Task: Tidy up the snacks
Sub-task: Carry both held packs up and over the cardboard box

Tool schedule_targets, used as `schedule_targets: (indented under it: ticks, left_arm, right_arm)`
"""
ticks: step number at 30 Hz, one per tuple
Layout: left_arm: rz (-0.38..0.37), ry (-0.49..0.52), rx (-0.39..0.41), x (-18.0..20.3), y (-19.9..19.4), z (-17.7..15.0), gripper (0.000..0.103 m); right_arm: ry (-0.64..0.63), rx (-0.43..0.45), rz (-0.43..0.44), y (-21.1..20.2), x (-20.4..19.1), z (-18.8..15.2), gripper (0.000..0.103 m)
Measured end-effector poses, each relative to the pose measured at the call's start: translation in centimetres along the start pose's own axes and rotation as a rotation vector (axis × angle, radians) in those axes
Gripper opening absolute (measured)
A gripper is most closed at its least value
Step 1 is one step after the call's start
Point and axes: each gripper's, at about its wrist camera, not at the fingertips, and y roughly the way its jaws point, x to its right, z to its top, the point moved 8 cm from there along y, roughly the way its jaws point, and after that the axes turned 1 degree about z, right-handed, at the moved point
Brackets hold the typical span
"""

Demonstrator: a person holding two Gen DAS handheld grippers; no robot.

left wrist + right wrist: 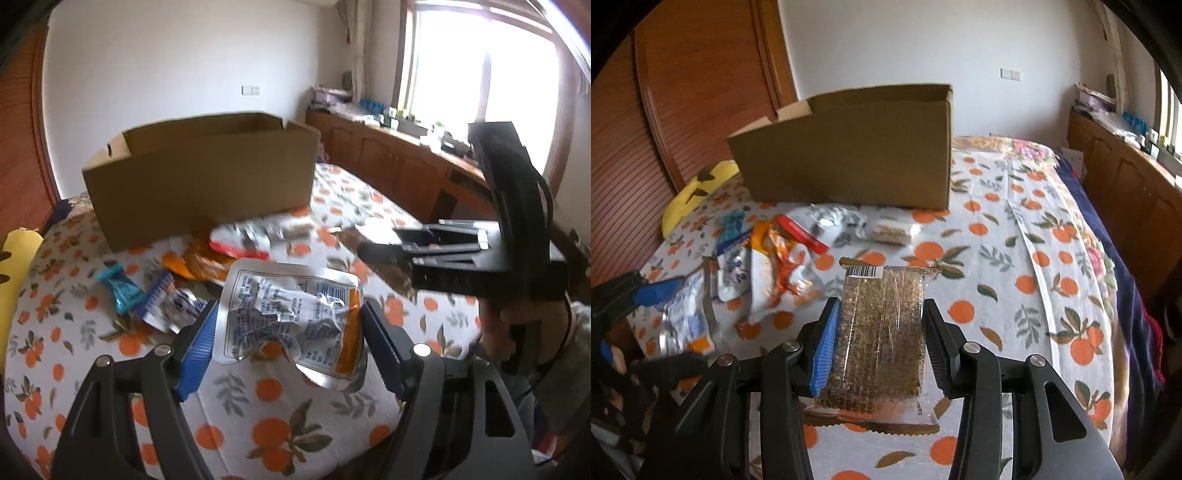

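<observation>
Bedroom w/ white walls, wood cabinets under a bright window, and a bed (1027, 258) covered by an orange-fruit print sheet. An open cardboard box (207, 177) stands on the bed toward the far side, and a yellow plush (698, 188) lies near the box's left end. Loose snacks are scattered in front of the box: a red-edged foil pack (243, 240), an orange/white pouch (775, 273), a blue-striped packet (162, 299), a teal wrapper (120, 288) and a small clear-wrapped cereal bar (892, 229). Left gripper (288, 332) is pinching a crinkled silver foil pouch (291, 314) w/ an orange edge; pads press both its sides, and the pouch is off the sheet, in front of the loose pile. Right gripper (879, 343) is clamped on a clear-wrapped grain bar (879, 332), barcode end pointing away toward the box, and the bar is above the sheet, to the right of the pile. In the left view the right gripper sits at right w/ part of a hand (517, 325) around its handle.
</observation>
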Motion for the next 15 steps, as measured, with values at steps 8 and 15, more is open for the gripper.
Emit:
schedule_targets:
  ticks: [8,15]
  left_arm:
    - [0.016,-0.033,0.073,-2.7,-1.1,3.3,0.076]
    - [0.023,-0.055,0.097,-4.5,-0.6,4.3,0.076]
  right_arm:
    - [-0.018,0.039,0.026,-0.9,-1.1,2.0,0.044]
    - [-0.036,0.052,0.028,-0.9,-1.6,3.0,0.044]
